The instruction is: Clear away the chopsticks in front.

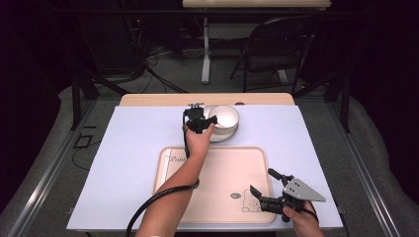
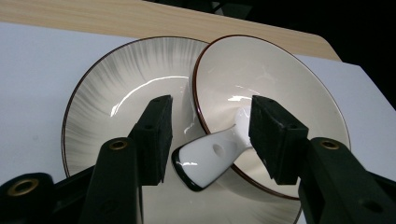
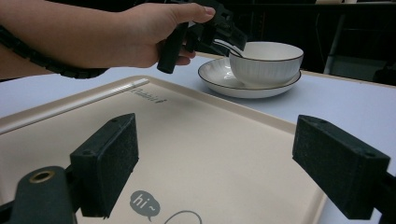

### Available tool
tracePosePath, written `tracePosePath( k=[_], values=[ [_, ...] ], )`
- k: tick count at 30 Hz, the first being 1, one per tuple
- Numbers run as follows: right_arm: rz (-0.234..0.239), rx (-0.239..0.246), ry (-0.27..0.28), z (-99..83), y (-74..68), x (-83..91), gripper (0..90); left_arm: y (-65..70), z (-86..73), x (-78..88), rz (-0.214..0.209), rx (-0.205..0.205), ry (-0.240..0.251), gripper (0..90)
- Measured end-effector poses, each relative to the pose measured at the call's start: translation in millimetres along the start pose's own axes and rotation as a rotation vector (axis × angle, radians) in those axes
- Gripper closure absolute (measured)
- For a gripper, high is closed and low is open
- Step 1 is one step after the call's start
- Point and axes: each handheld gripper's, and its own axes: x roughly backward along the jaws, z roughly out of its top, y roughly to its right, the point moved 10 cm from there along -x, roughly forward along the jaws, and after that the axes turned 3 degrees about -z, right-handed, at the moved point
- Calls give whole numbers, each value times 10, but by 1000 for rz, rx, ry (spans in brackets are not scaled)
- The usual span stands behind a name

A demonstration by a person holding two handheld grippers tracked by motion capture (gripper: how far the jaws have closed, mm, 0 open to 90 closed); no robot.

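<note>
High view: left gripper point(image 1: 201, 120) reaches to the far middle of the table, at the near-left rim of a white bowl point(image 1: 225, 117) that sits on a plate point(image 1: 217, 134). Both stand on the pale sheet point(image 1: 128, 148) covering the table, just beyond the far edge of the beige tray point(image 1: 217, 168). Right gripper point(image 1: 262, 195) rests at the tray's near-right corner, well apart from the dishes, its grey three-cornered plate facing up; the hand point(image 1: 299, 219) holds it from below

Left gripper view: 2 black jaws stand partly apart, with the handle of a white ceramic spoon point(image 2: 210, 156) between them. Spoon handle is dark-edged, with a small hole, and leans out over the brown-rimmed bowl point(image 2: 271, 93) edge toward the camera. Left pad clears the handle by a visible gap; the right pad stands close to where the handle crosses the rim, contact there cannot be told. No squeeze on the spoon visible. Bowl sits off-centre on the plate point(image 2: 116, 88), toward its right side in this view; plate has grey radial streaks and a dark rim

Right gripper view: own jaws stand wide, nothing between them, low over the tray point(image 3: 210, 140) surface. Tray print "hi~" speech bubble lies just ahead of the jaws. Farther off, the left hand point(image 3: 140, 32) holds the left gripper point(image 3: 224, 32) at the bowl point(image 3: 266, 60) rim, spoon point(image 3: 229, 46) handle showing as a thin pale line there. Bowl outside is ribbed; plate point(image 3: 224, 79) beneath it lies flat on the sheet
</note>
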Motion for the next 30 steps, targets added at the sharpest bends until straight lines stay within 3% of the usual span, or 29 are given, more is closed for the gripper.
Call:
tracePosePath(
  k=[13, 30],
  values=[
    [-2, 3, -2, -4, -2, -6, 135, -8, -54, 71, 19, -43, -22, 544],
    [-1, -2, -3, -5, 7, 0, 136, -88, 106, -35, 14, 22, 44, 590]
  ],
)
